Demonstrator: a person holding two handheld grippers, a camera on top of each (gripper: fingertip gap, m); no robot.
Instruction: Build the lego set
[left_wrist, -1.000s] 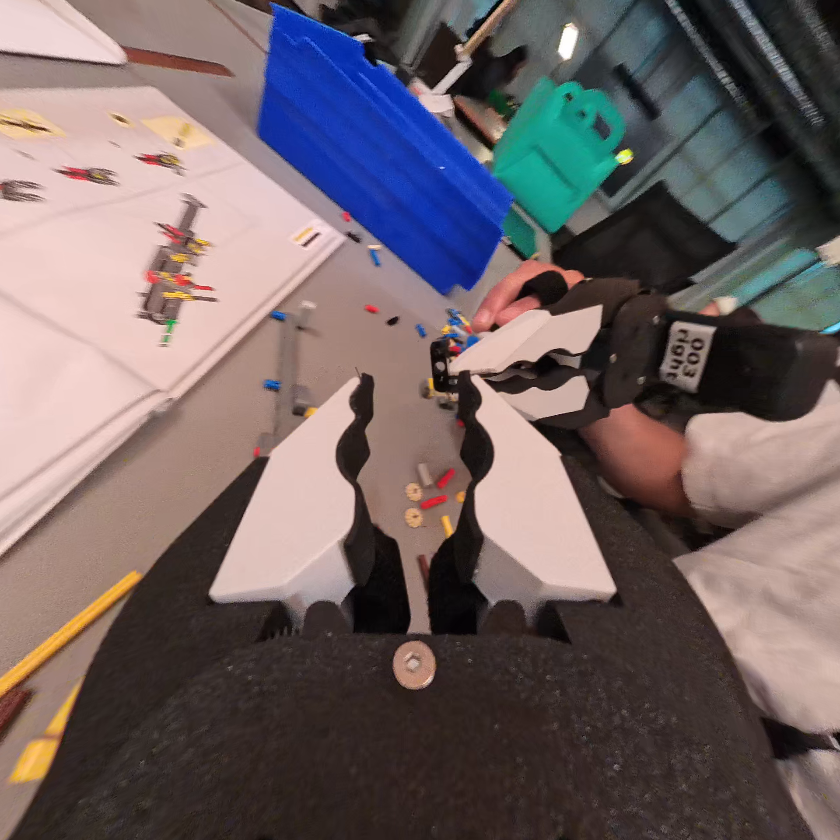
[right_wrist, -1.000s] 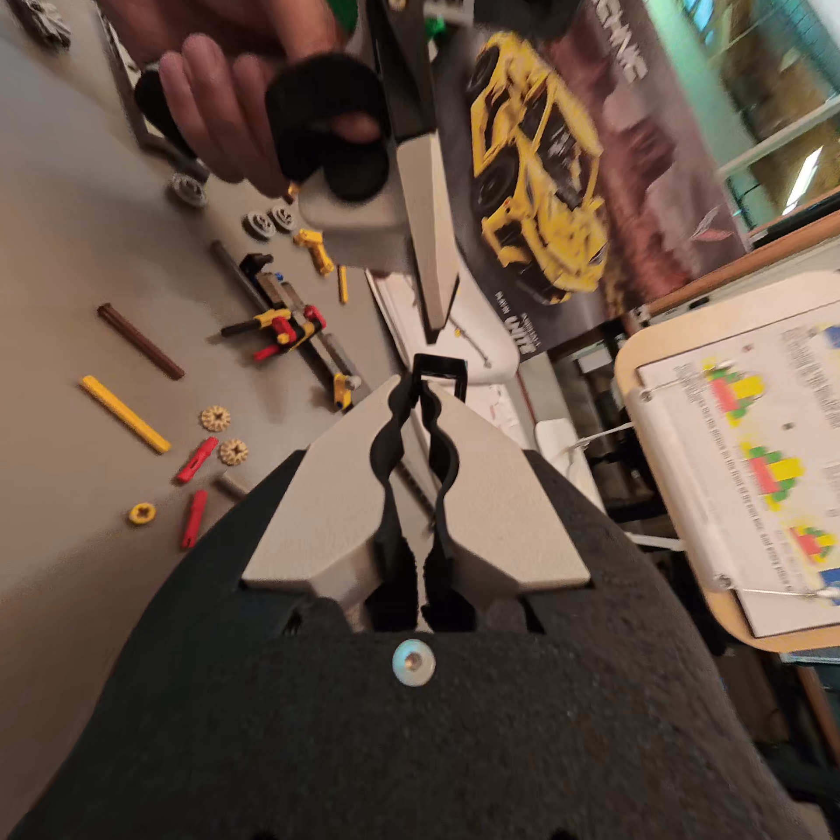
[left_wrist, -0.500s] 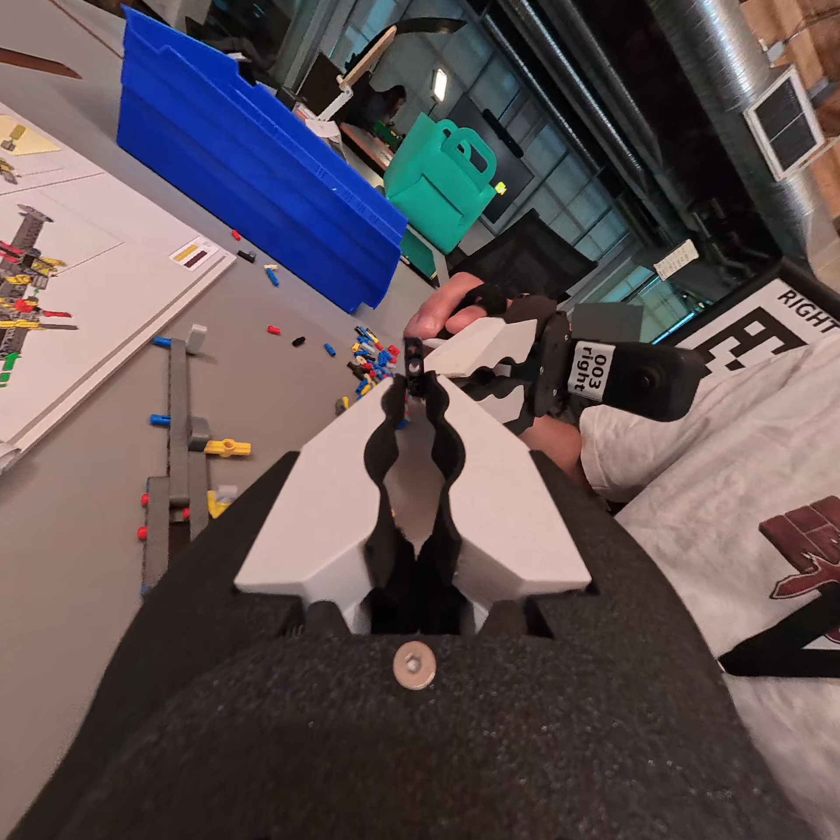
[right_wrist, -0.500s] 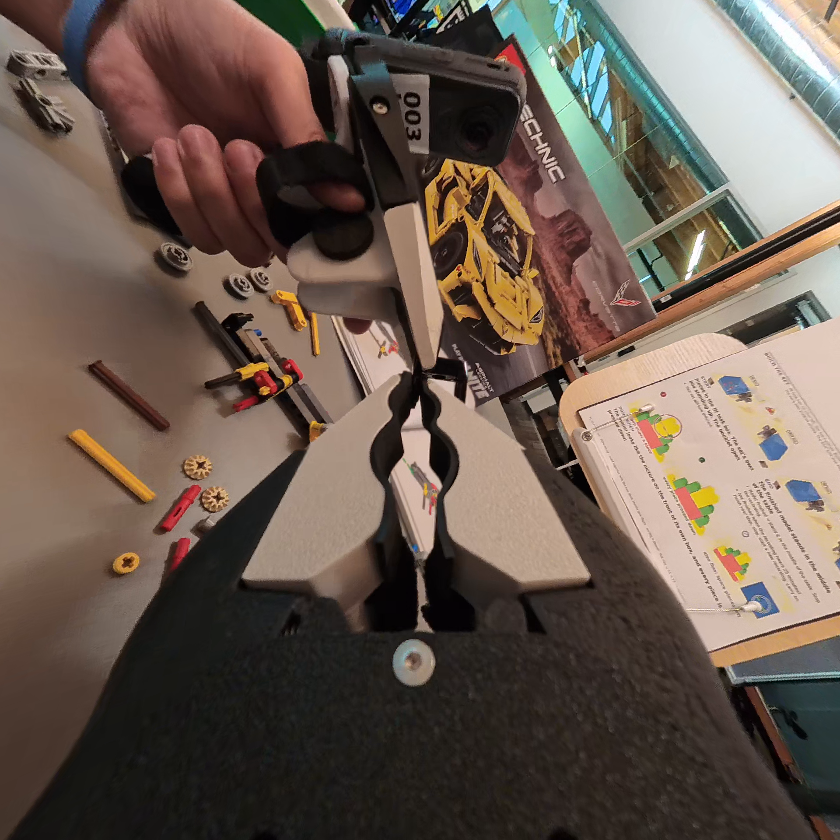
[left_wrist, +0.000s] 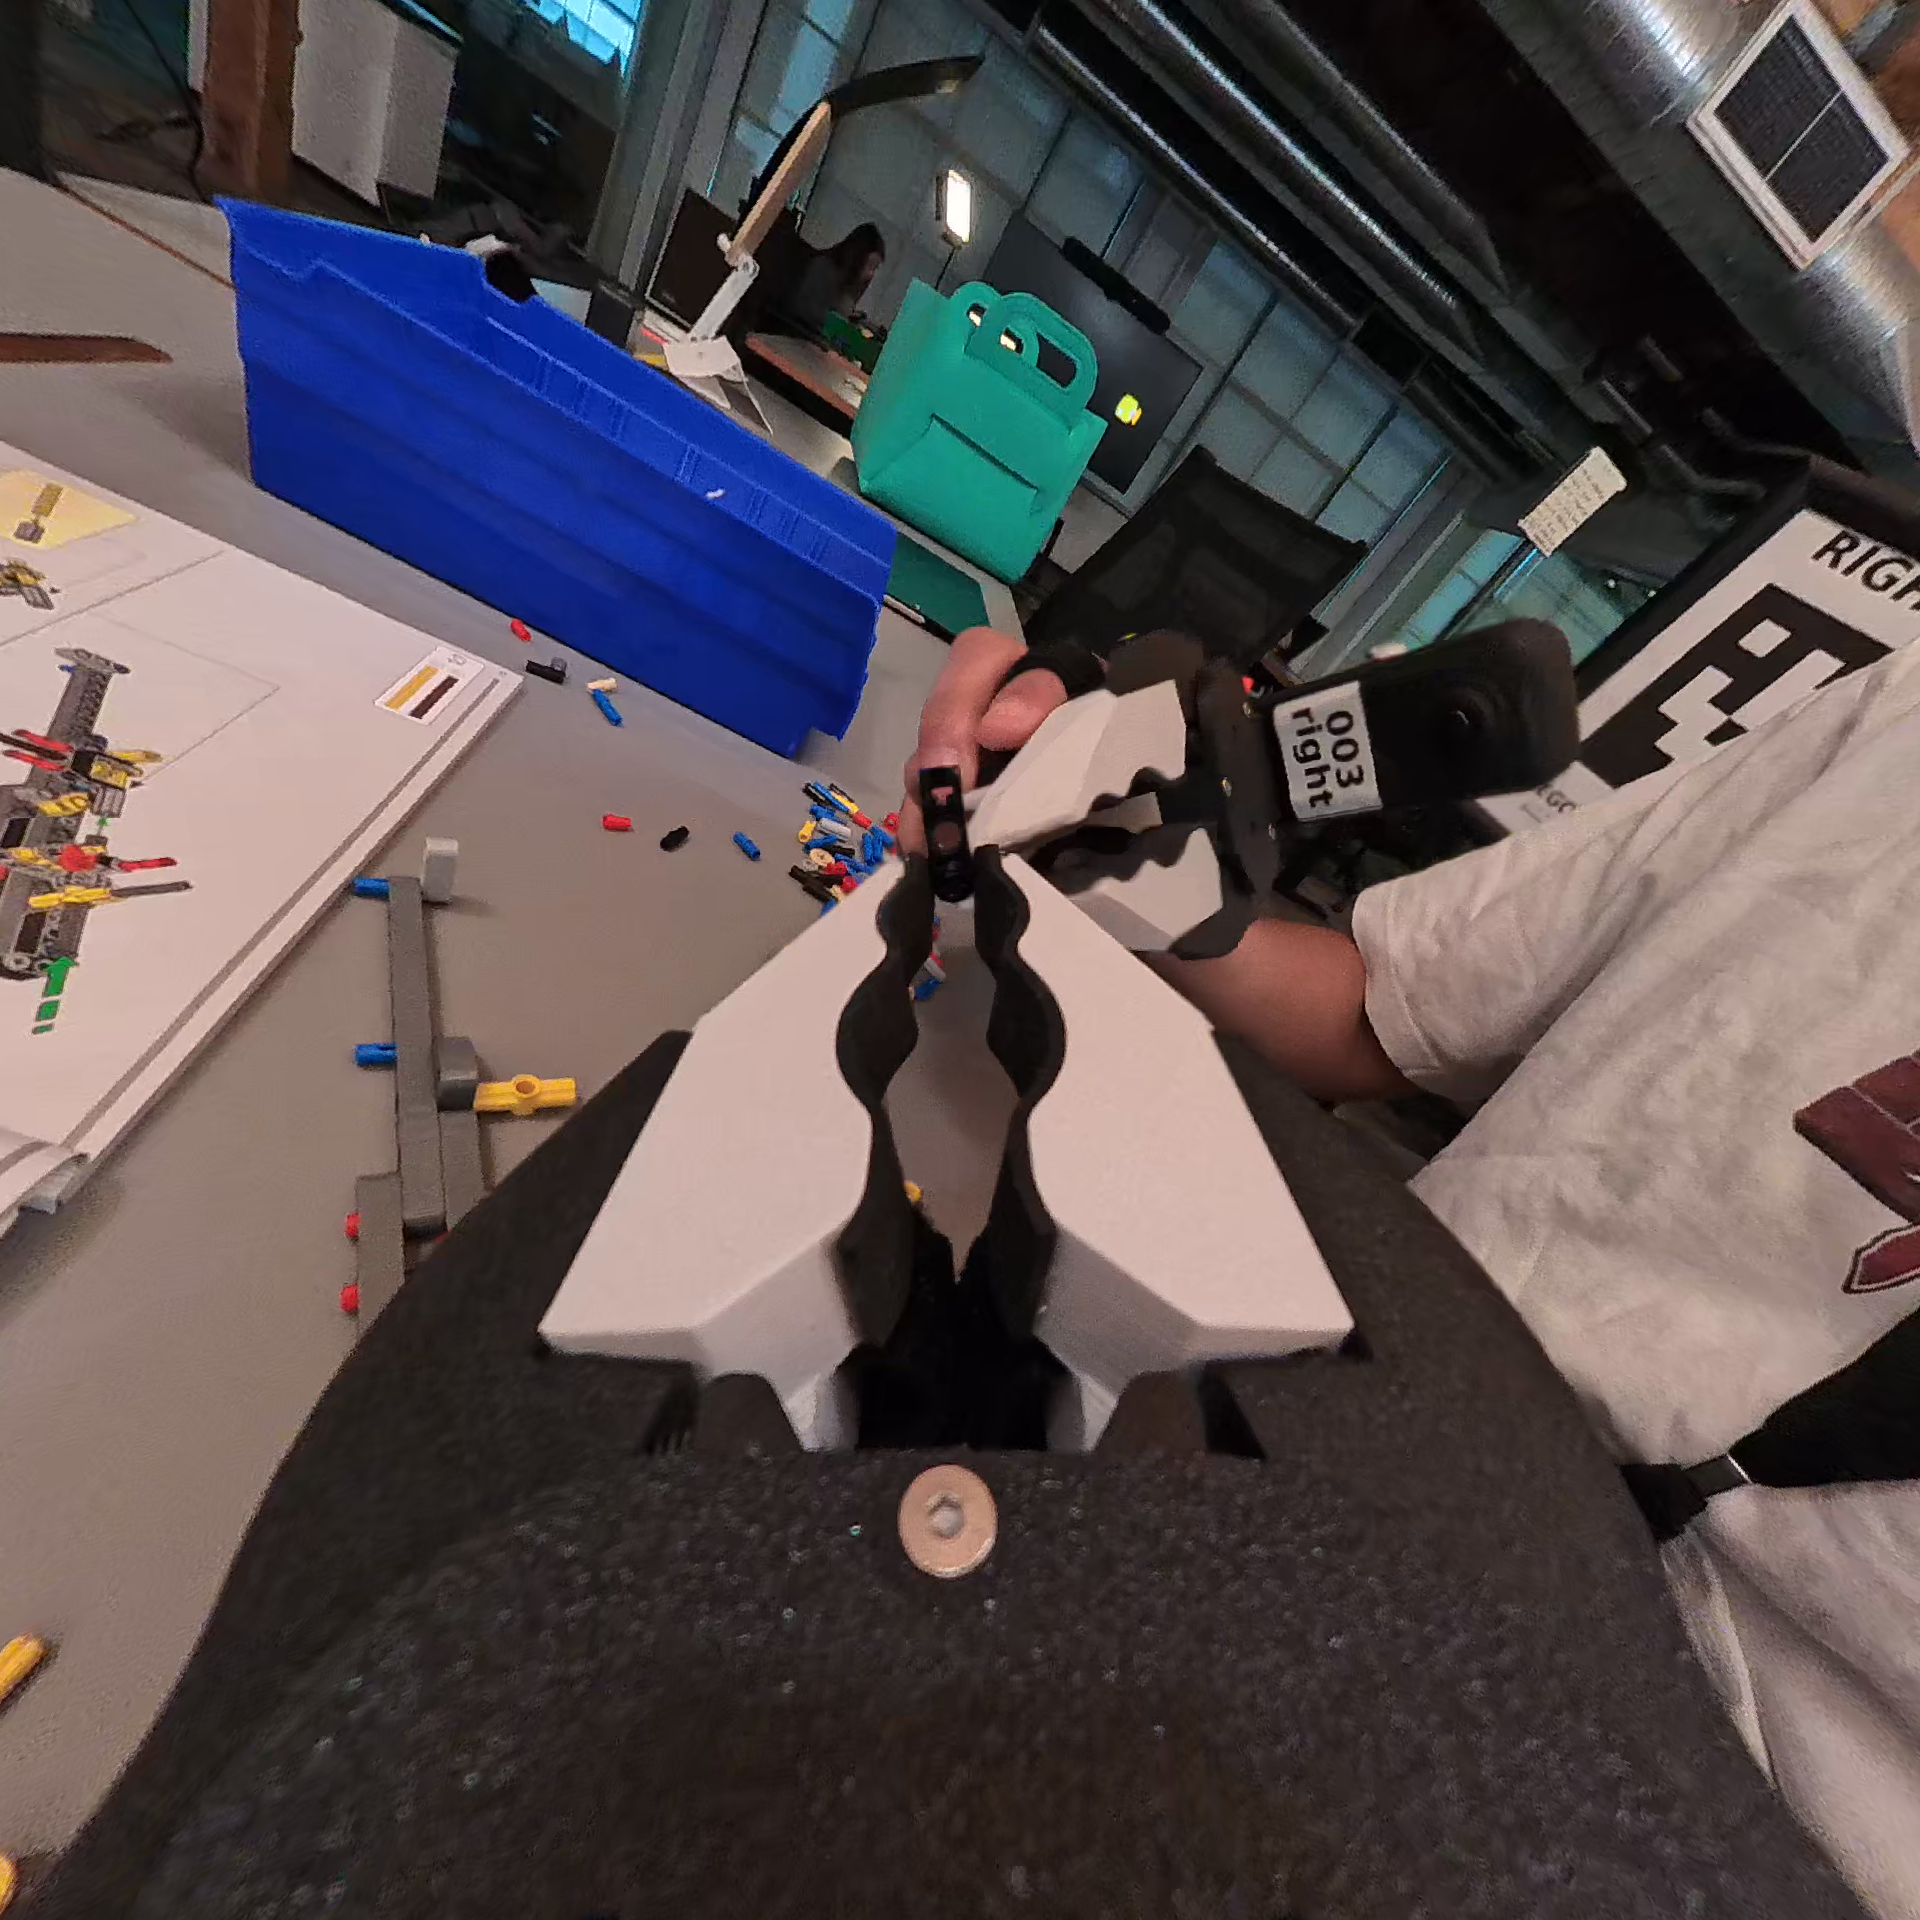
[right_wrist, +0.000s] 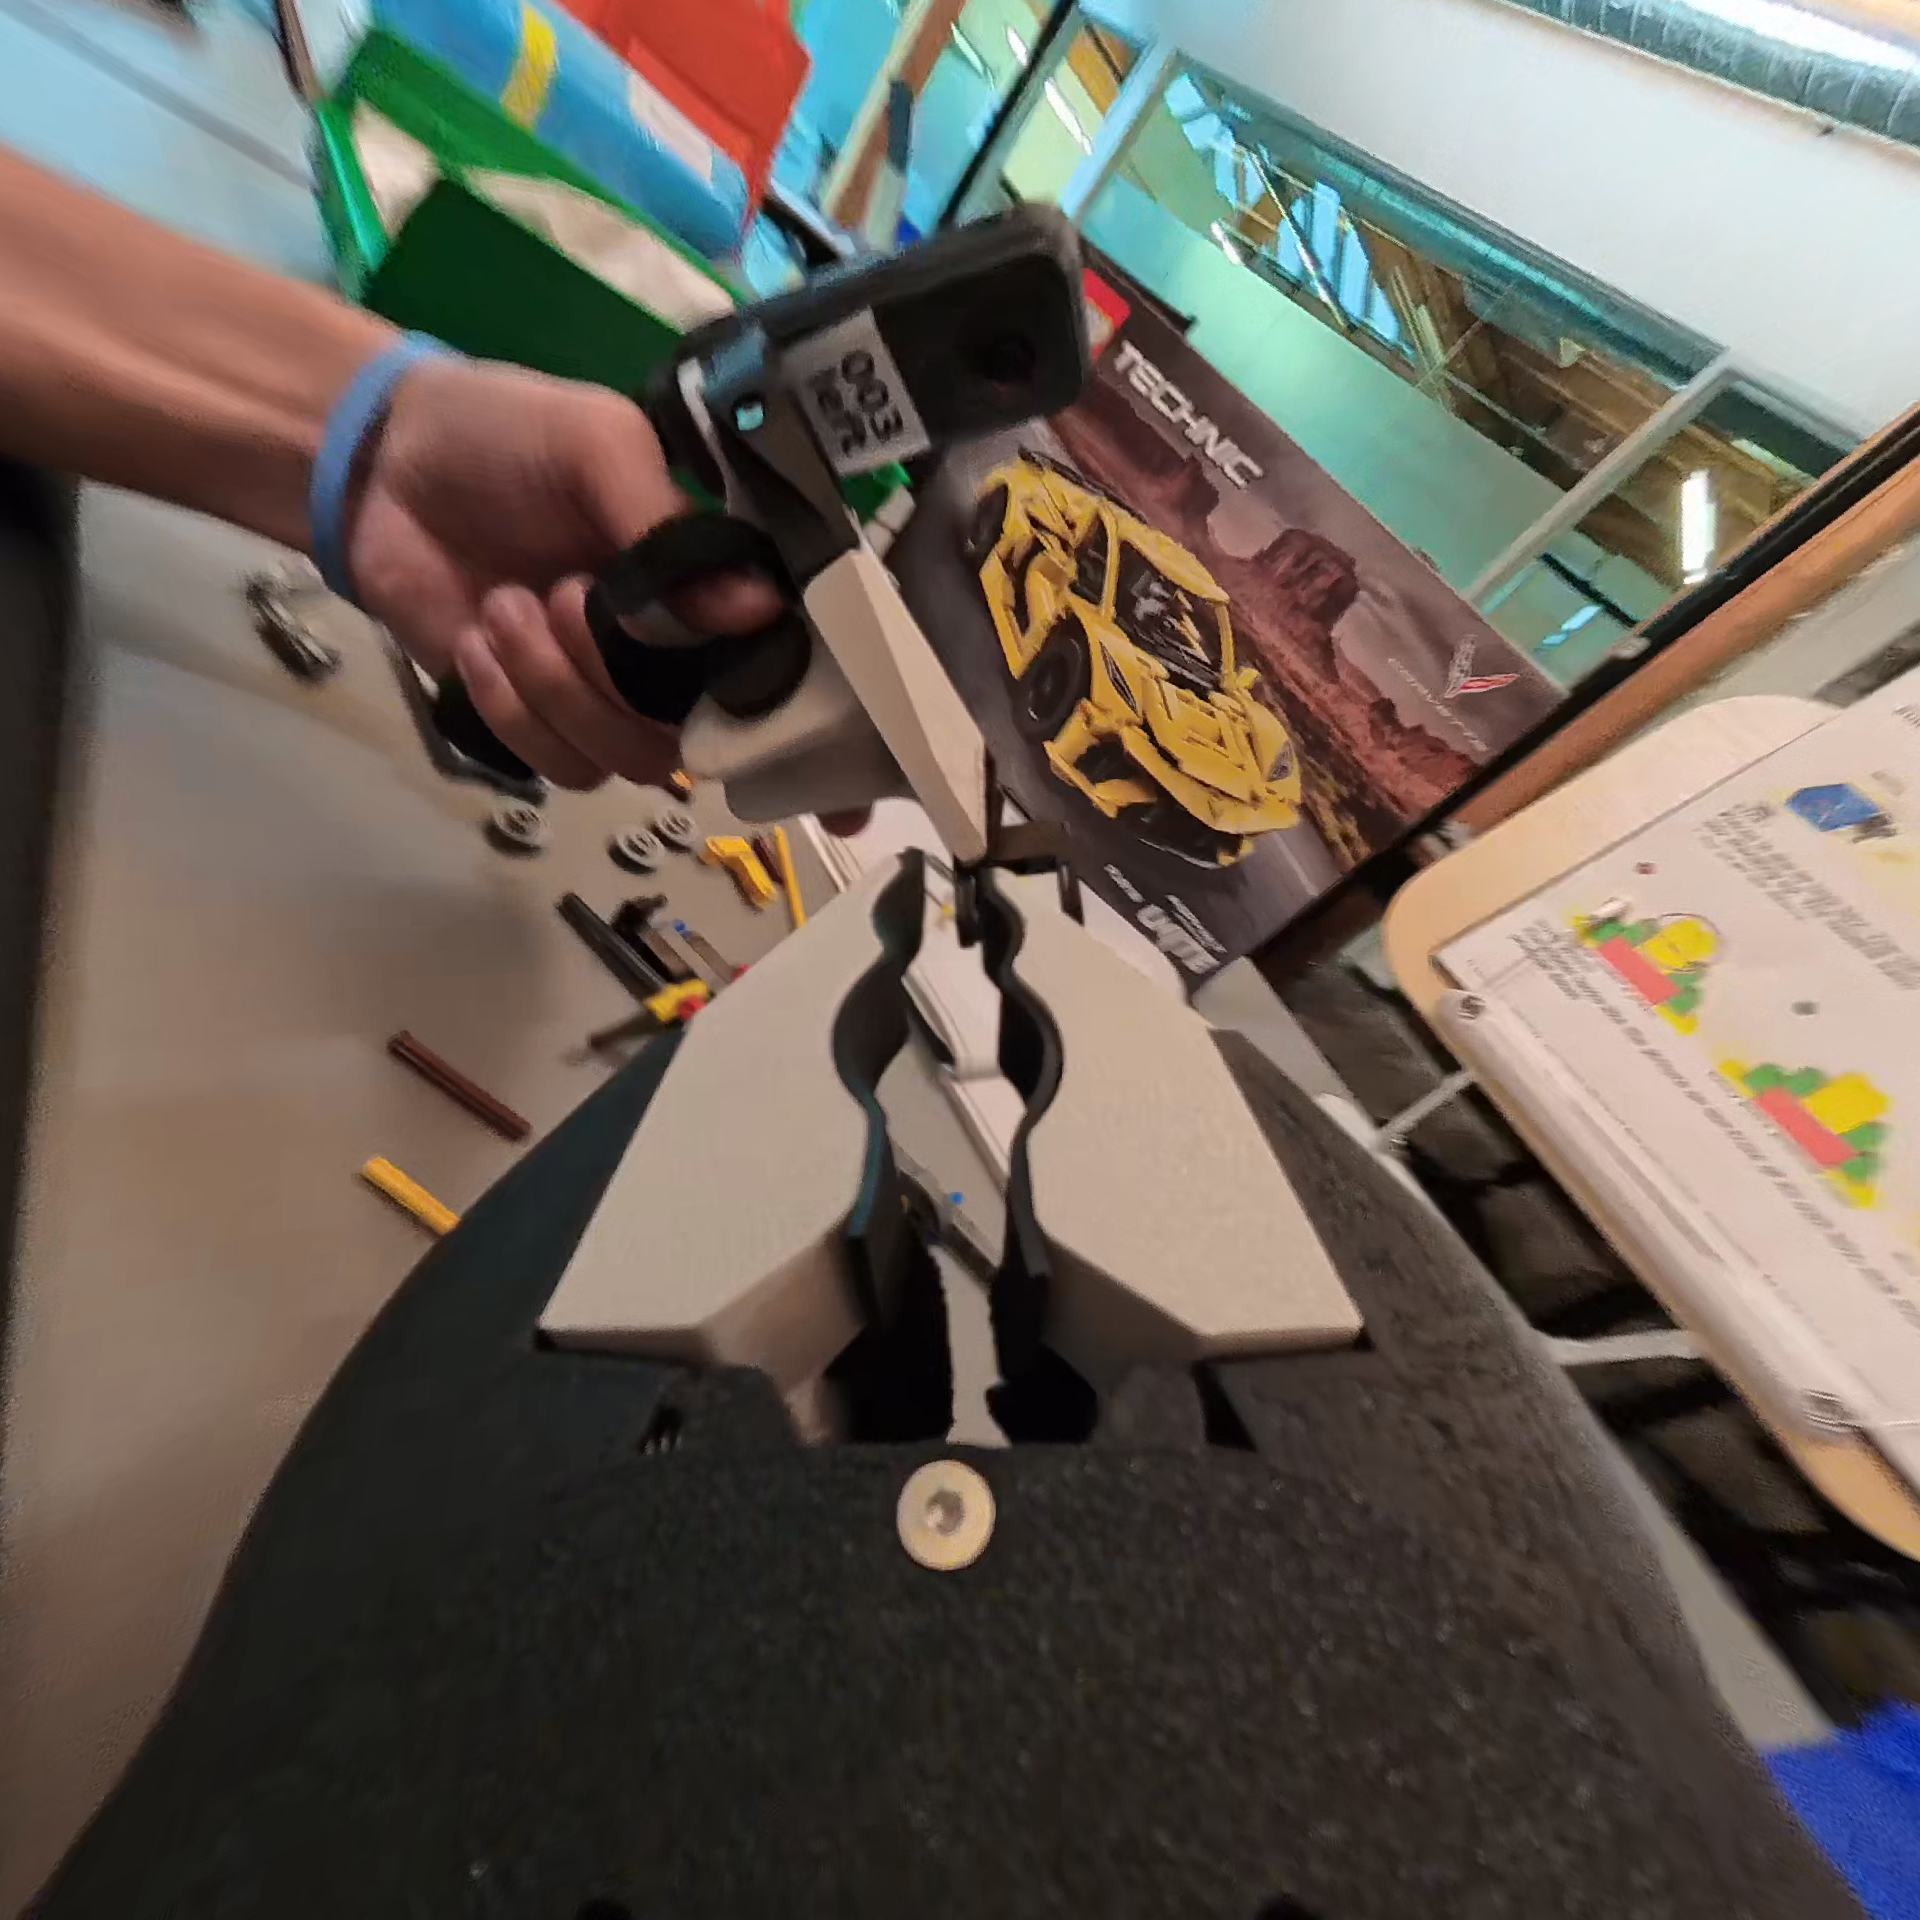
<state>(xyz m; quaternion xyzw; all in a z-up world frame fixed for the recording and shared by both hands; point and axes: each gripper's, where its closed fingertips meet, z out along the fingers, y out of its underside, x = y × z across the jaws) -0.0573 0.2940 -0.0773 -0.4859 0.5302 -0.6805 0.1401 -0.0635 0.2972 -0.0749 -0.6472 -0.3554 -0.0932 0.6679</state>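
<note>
I am seeing one blue bin, one green bag, one yellow-car box, two grippers and one black piece.

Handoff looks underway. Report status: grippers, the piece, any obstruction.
Left gripper shut on small black plastic lego frame piece. Right gripper open, fingertips beside it. Both held above the grey table. Nothing in the way.

Left hand-held gripper now pinching black lego piece, right hand-held gripper fingertips parted slightly
</note>
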